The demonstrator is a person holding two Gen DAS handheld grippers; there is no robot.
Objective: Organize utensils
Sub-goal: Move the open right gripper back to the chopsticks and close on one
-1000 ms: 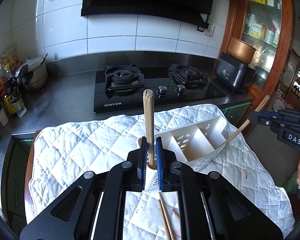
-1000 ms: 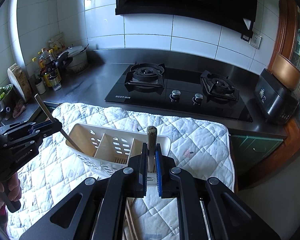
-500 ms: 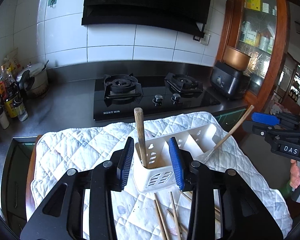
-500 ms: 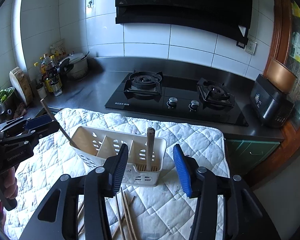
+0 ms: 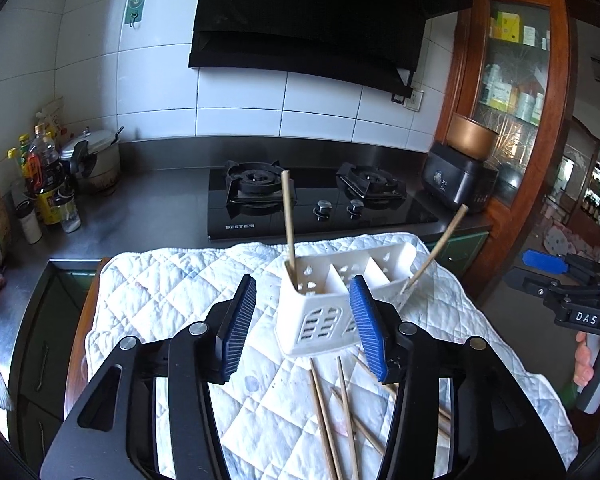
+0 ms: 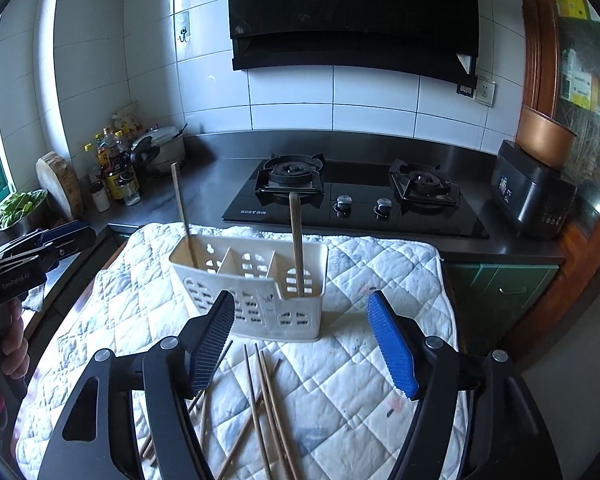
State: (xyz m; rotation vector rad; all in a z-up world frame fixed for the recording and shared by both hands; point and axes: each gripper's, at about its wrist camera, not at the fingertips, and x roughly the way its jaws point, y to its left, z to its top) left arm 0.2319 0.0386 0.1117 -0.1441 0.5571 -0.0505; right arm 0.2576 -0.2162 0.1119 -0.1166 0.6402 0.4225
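Note:
A white three-part caddy stands on the quilted cloth. One wooden stick stands in one end compartment. A second stick leans in the other end. My left gripper hovers just short of the caddy, jaws opening, its pads touching nothing. My right gripper is likewise drawn back, jaws opening and empty. Several loose chopsticks lie on the cloth under both grippers.
Behind the cloth is a black gas hob under a range hood. Bottles and a pot stand at the back left. A black appliance and wooden cabinet are at the right. A person's hand holds the right gripper's handle.
Both grippers were shut on a wooden stick over the caddy. They have let go, spread their jaws and pulled back, leaving the sticks standing in the end compartments.

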